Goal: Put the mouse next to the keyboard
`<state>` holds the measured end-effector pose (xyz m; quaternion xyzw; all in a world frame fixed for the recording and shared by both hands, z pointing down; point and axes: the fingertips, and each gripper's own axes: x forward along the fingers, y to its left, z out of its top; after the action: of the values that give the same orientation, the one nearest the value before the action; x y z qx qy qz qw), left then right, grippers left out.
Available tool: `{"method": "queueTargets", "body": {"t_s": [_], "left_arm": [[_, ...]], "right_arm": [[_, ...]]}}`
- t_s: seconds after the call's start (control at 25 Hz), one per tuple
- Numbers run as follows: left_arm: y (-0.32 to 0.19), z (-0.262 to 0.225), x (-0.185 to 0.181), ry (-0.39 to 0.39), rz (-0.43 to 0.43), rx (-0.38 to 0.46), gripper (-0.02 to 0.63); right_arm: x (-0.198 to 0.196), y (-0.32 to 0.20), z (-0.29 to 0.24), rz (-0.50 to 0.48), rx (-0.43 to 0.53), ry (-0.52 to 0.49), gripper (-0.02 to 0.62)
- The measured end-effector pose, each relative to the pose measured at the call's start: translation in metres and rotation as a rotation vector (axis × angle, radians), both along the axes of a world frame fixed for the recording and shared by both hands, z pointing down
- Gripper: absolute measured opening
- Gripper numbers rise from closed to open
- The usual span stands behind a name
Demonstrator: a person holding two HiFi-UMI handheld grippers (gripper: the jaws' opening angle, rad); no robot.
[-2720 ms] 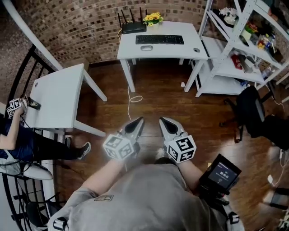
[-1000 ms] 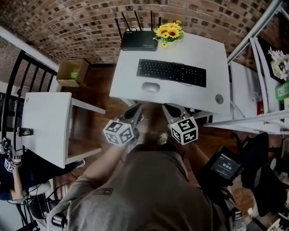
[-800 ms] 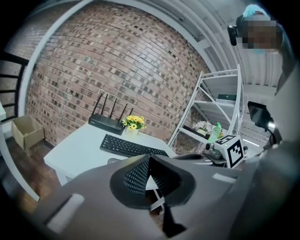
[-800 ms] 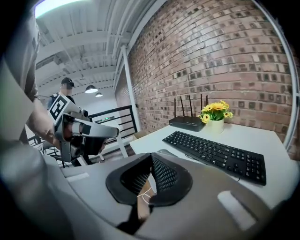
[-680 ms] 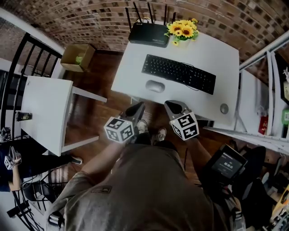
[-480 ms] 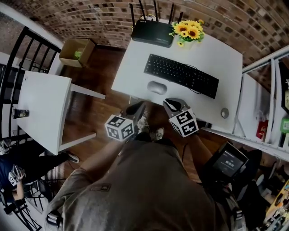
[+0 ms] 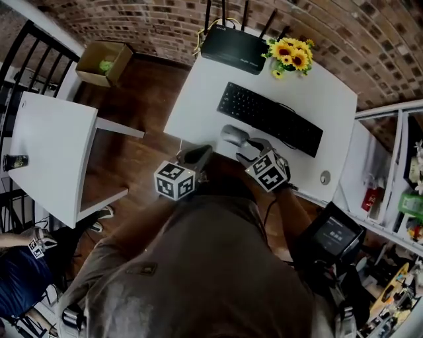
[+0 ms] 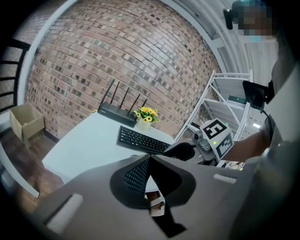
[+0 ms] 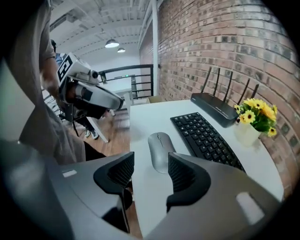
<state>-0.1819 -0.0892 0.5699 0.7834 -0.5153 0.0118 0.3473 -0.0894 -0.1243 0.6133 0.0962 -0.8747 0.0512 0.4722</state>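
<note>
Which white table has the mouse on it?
The table against the brick wall, with the mouse lying in front of its keyboard; the left table has neither.

One mouse [image 7: 232, 135], one keyboard [image 7: 269, 119], one router [image 7: 234, 47]

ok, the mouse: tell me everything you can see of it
The mouse is a low, rounded oval in matte grey, plastic by its look, with a thin line down its top and no cable in view. It lies flat on the white desk near the front edge, lengthwise along the near side of the keyboard and apart from it. The right tool hangs just short of it, jaws open after just opening, with nothing between them. Neither pad touches the mouse.
</note>
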Motion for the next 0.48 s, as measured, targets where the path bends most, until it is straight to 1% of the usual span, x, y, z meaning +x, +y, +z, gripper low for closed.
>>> {"method": "queueTargets", "body": {"t_s": [0.16, 0.24, 0.36, 0.48], "left_arm": [[-0.002, 0.005, -0.011, 0.007, -0.029, -0.009, -0.006], [-0.005, 0.006, -0.016, 0.010, -0.055, -0.017, -0.006], [-0.005, 0.004, -0.017, 0.026, -0.087, -0.024, -0.006], [-0.005, 0.006, -0.018, 0.031, -0.102, -0.030, -0.007]], "right_arm": [[-0.002, -0.009, 0.015, -0.100, 0.017, 0.122, 0.287], [-0.005, -0.014, 0.021, -0.149, 0.015, 0.165, 0.310], [-0.010, -0.014, 0.032, -0.216, -0.001, 0.211, 0.352], [-0.018, -0.013, 0.041, -0.270, -0.004, 0.234, 0.362]]}}
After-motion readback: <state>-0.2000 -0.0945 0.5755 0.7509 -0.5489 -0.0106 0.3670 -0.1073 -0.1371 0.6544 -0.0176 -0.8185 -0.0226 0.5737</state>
